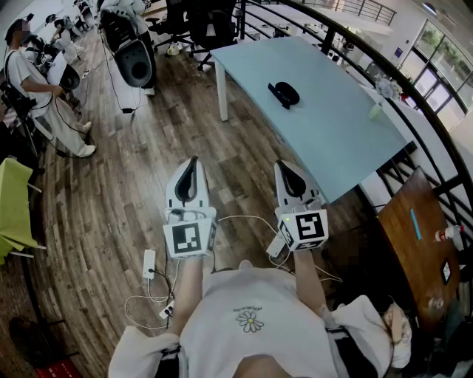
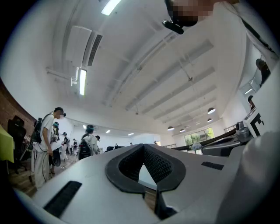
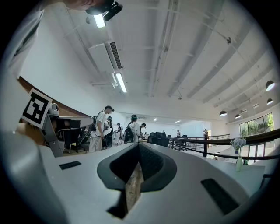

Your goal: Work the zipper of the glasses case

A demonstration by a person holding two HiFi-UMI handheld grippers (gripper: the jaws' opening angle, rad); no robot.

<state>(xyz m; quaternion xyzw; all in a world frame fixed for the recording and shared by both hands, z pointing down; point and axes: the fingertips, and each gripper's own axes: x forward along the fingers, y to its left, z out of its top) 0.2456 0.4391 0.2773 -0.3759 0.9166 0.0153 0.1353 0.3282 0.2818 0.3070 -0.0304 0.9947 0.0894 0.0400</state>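
Observation:
The black glasses case lies on the light-blue table, far ahead of both grippers. My left gripper is held over the wooden floor, short of the table, jaws together and empty. My right gripper hangs beside it, near the table's front corner, also shut with nothing in it. The left gripper view shows its jaw tips meeting, pointing up at the ceiling and the far room. Seen in its own view, the right gripper has its tips touching. The case appears in neither gripper view.
Several people stand at the far left beside a grey machine. Black chairs are behind the table. A railing and a brown table lie to the right. A power strip and cables lie on the floor.

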